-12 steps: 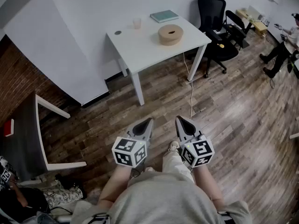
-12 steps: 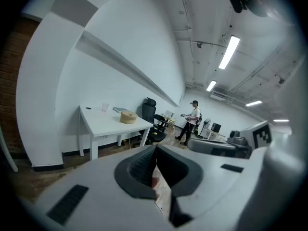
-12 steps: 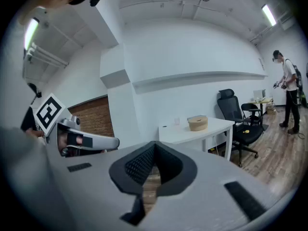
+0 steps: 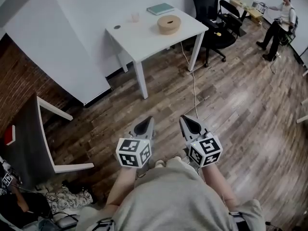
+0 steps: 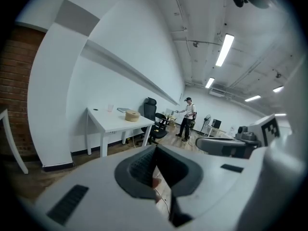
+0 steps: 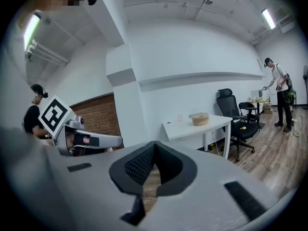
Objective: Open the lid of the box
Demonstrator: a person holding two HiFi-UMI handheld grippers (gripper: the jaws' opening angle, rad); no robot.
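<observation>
The round tan box with a slot in its lid stands on the white table far ahead of me. The same box shows small in the left gripper view, and in the right gripper view the box sits on the table top. My left gripper and right gripper hang side by side over the wooden floor, well short of the table. Both are shut and hold nothing.
On the table also lie a green book, a clear cup and a small dark disc. Black office chairs stand right of the table, a cable runs down to the floor, and a person stands far right.
The table and box have shifted slightly up and left in the head view. Both grippers keep their places side by side, still shut.
</observation>
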